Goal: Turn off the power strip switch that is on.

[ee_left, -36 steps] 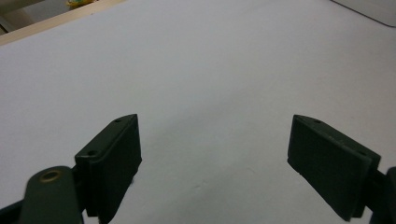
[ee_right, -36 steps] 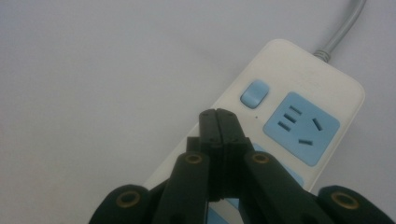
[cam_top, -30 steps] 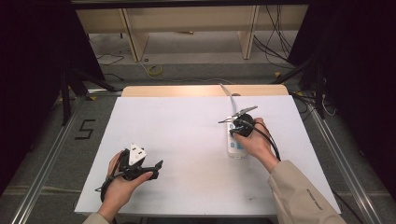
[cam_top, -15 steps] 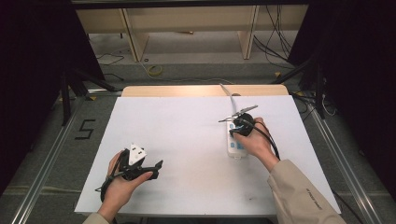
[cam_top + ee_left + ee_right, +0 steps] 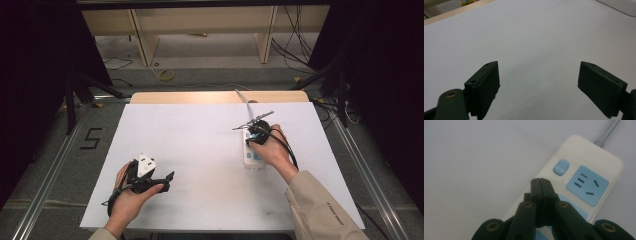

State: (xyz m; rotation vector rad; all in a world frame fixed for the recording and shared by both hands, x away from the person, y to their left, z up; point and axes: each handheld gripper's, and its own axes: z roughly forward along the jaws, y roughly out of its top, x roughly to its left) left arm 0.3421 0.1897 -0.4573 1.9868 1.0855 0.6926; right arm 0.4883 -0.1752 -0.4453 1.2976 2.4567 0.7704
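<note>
A white power strip [image 5: 253, 156] with blue sockets lies right of the table's middle, and its grey cable [image 5: 243, 96] runs off toward the far edge. My right gripper [image 5: 254, 139] hovers over the strip's far end, jaws shut with nothing between them. In the right gripper view the closed tips [image 5: 540, 180] sit just short of the blue switch [image 5: 561, 167], beside a blue socket [image 5: 587, 185] on the power strip [image 5: 589, 157]. My left gripper [image 5: 167, 179] rests near the front left corner, open and empty. Only bare white surface lies between its jaws [image 5: 539, 67].
The white sheet [image 5: 200, 140] covers the table, with a wooden strip [image 5: 190, 97] along the far edge. Beyond it stand wooden shelving [image 5: 200, 30] and loose floor cables [image 5: 165, 75]. Metal rails [image 5: 50, 165] flank the table on both sides.
</note>
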